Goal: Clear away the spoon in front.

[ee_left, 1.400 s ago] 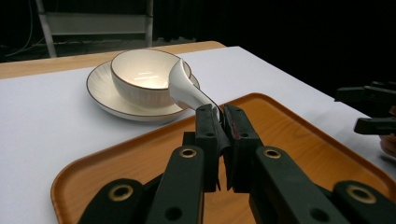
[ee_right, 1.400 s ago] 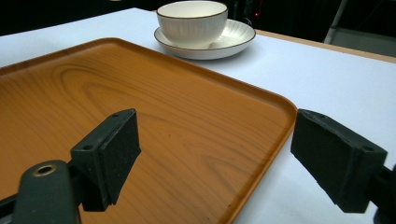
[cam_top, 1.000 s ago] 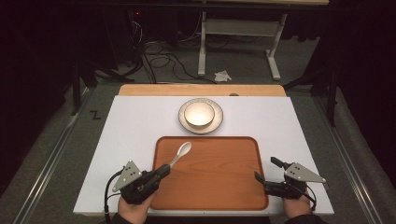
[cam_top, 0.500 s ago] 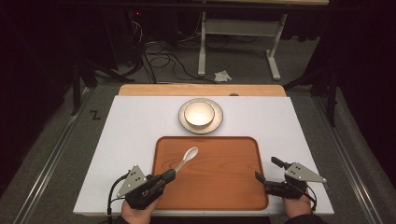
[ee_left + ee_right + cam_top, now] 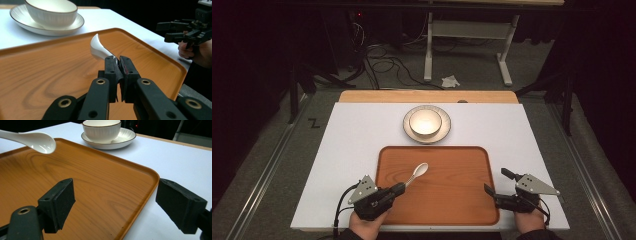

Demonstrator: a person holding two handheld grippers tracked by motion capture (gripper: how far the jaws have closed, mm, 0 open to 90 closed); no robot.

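White spoon (image 5: 418, 173) is pinched by its handle in the left tongs (image 5: 399, 188), raised over the near-left of the wooden tray (image 5: 462, 200). Right tongs (image 5: 495, 182) gape wide at the tray's right edge; bowl (image 5: 425, 122) on saucer (image 5: 409, 134) sits beyond on the surface (image 5: 352, 140).

A dark room: grey carpet (image 5: 272, 150), tangled cables (image 5: 384, 62), a white table frame (image 5: 467, 30).

Each black gripper (image 5: 399, 189) has brass-ringed pivots, a grey triangular plate (image 5: 363, 188) and a trailing black cable (image 5: 339, 206).
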